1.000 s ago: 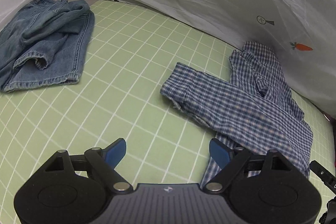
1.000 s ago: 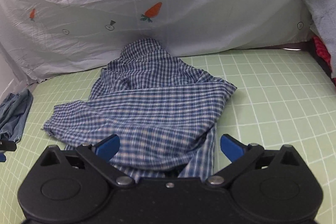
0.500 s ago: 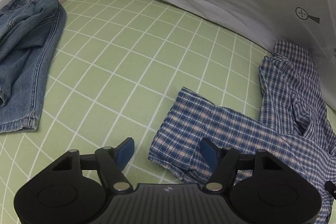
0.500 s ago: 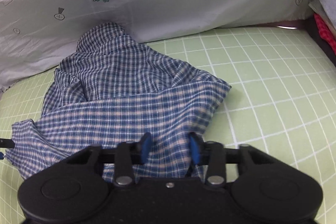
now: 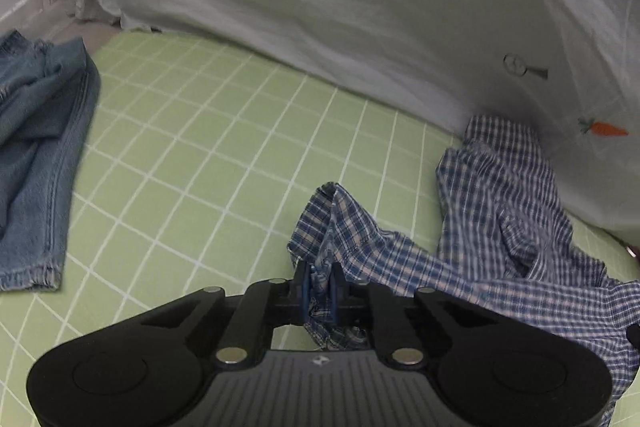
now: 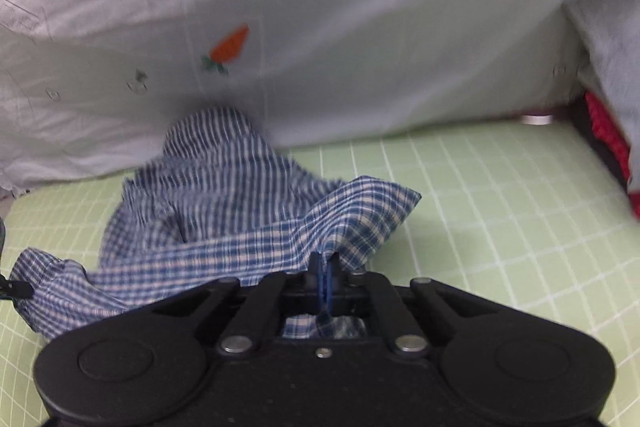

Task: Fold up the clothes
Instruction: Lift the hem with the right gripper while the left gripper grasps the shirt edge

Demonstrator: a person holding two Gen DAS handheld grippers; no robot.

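Nearest you, your left gripper has just been closing and now pinches the sleeve end of the checked shirt, with the cloth bunched between its blue pads. Your right gripper is clamped on the shirt's near edge, and the fabric peaks up from that pinch. So the grab is made at two points, but no fold shows yet. The shirt lies rumpled on the green gridded desk, its far part pushed up against the white sheet hung behind. It needs spreading flat before any folding. Well to the left lie the jeans, doubled over but loosely, so they may want tidying too. At the far right edge sits something red, too blurred to name.
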